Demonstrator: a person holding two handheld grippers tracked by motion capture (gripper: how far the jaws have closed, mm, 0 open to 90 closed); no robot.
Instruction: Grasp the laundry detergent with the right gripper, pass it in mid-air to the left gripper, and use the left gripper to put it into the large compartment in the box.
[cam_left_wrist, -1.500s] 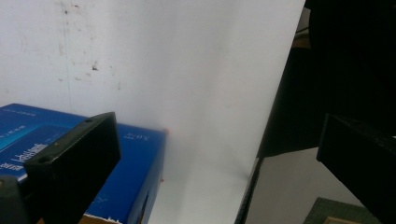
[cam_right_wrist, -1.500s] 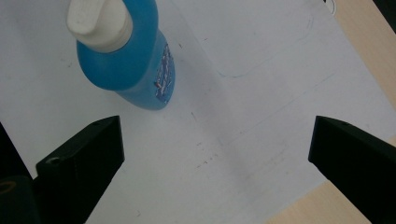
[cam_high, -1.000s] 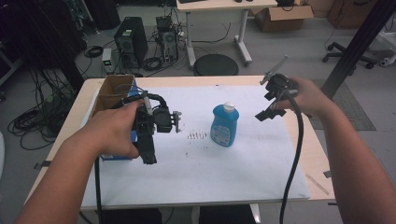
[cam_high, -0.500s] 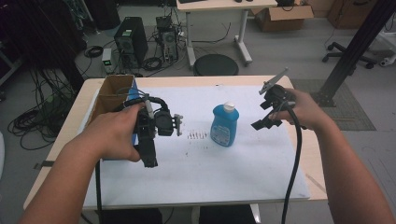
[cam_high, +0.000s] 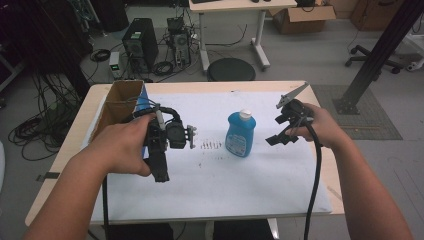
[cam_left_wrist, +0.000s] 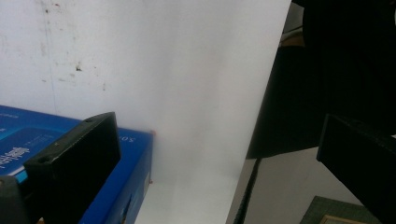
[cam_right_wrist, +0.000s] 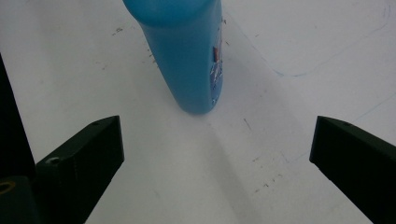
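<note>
Blue box (cam_left_wrist: 135, 177): white print, partly hidden, unreadable. Bottle (cam_right_wrist: 187, 51) label illegible.

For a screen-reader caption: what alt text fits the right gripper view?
A blue bottle stands upright on white paper, ahead of the right tool, whose two black jaws are spread wide and touch nothing.

Cardboard box (cam_high: 120, 102) beside blue box (cam_left_wrist: 70, 158)
</note>
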